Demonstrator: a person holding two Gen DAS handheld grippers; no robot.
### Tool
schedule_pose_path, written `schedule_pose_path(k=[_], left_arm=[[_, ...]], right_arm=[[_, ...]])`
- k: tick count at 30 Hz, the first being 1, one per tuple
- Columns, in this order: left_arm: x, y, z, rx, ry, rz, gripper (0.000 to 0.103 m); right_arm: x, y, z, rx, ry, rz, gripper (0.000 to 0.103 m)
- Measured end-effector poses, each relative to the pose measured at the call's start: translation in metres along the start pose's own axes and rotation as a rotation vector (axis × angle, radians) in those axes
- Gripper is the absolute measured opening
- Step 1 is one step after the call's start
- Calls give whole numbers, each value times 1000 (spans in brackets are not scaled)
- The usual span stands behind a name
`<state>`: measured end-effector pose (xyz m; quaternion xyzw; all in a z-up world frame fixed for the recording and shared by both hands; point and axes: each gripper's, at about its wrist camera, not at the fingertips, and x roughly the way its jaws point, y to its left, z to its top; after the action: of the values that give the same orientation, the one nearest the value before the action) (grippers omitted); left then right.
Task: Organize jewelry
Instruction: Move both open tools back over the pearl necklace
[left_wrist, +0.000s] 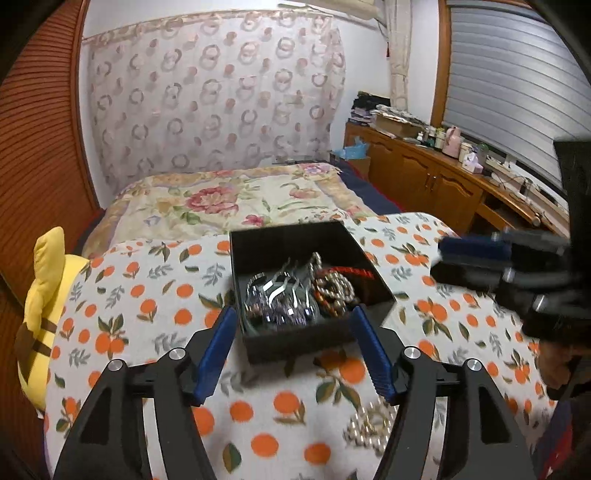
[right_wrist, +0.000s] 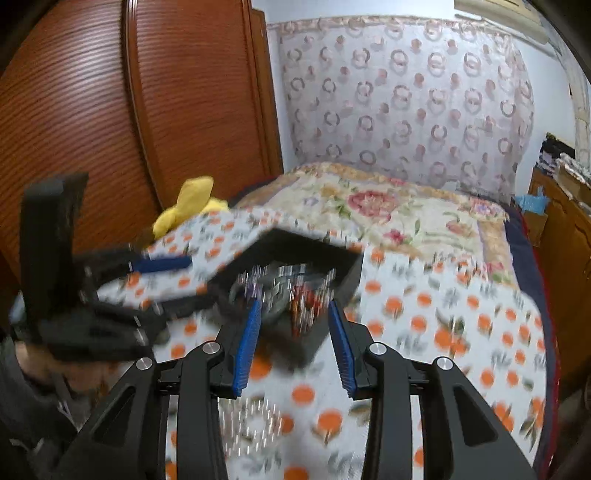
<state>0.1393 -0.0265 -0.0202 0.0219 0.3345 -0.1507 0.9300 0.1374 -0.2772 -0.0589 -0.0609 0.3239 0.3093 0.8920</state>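
A surface (left_wrist: 258, 417) draped in a white cloth printed with oranges and leaves carries the things. On it sits an open black box (left_wrist: 295, 343) filled with tangled jewelry. Near the front edge, a pale beaded chain (left_wrist: 369, 424) lies loose on the cloth. A yellow plush toy (left_wrist: 40, 295) rests against the cloth's left edge.

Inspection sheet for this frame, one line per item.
Surface: orange-print cloth over a raised surface.
Job's things: black box open, holding jewelry; one beaded piece loose on the cloth, nearer the camera.
Clutter: yellow plush at the cloth's left edge.
Grippers: left gripper open, jaws flanking the box; right gripper open, view blurred.
Cables: some on the desk.
Surroundings: bed, curtain, wooden cabinets.
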Motion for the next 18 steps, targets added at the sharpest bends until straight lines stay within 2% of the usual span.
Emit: schedule_pose_path(k=[2, 7, 11, 18], left_arm=[[-4, -1, -8, 4, 5, -4, 67], [-10, 1, -28, 2, 28, -7, 71], [-12, 4, -40, -7, 46, -7, 72], [-13, 8, -51, -14, 64, -3, 72]], right_arm=[[1, 1, -18, 1, 28, 4, 34], [13, 7, -51, -10, 112, 17, 33], [29, 8, -64, -21, 177, 12, 30], [44, 11, -70, -46, 229, 3, 29]])
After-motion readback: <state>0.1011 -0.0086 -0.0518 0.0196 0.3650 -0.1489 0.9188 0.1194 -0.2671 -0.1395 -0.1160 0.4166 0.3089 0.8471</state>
